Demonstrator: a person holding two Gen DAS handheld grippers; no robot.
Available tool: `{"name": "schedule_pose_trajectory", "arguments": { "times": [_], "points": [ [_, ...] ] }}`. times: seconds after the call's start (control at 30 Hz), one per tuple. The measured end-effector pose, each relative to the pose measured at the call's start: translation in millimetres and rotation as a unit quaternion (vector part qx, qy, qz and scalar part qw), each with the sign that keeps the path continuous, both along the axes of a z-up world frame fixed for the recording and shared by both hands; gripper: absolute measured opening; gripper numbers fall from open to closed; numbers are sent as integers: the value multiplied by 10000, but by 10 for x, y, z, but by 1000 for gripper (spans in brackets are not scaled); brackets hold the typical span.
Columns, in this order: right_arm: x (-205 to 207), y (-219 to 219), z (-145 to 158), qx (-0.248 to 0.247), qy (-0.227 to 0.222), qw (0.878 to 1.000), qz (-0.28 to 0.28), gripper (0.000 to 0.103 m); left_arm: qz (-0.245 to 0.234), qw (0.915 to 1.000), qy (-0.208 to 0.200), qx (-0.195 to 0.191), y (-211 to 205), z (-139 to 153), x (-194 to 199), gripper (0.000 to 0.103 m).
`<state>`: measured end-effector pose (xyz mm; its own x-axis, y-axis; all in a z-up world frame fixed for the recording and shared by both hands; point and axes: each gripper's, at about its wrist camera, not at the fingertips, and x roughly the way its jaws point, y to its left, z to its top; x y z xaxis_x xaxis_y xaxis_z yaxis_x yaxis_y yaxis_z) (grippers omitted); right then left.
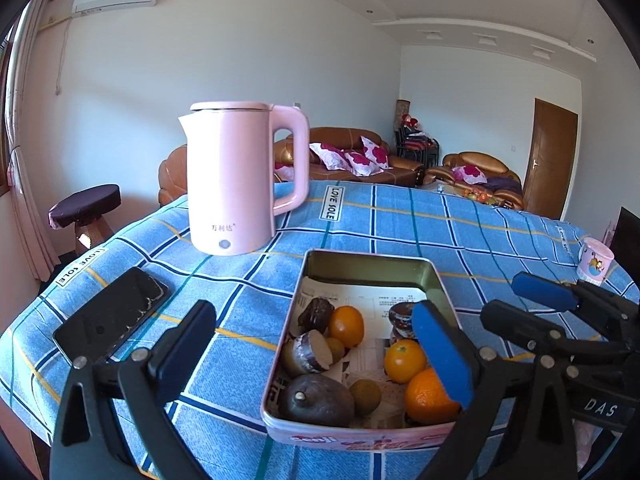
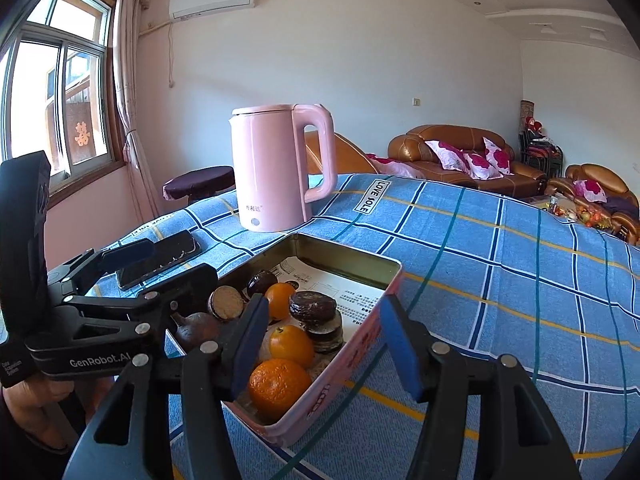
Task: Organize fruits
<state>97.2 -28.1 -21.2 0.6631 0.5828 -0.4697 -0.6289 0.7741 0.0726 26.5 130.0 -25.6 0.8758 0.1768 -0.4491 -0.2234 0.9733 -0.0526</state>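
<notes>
Both grippers hover released at the near end of the tin (image 1: 372, 258), the right gripper (image 2: 326, 344) straddling its right wall, nearest the big orange (image 2: 279, 387), the left gripper (image 1: 316, 352) spanning its left.

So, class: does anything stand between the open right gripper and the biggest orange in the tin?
Only the tin's near wall. The right gripper is open and straddles that wall above the orange. The tin has no lid, so coming down from above looks unobstructed.

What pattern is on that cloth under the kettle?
The tablecloth is light blue with a dark blue, teal and yellow check. The right wrist view shows it best.
</notes>
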Motion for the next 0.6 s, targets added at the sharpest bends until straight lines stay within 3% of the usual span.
{"name": "schedule_pose_trajectory", "arguments": {
  "times": [0.6],
  "points": [
    [-28, -142, 26, 141, -17, 9998, -107, 60, -38, 10000, 4, 69, -83, 14, 6, 101]
  ]
}}
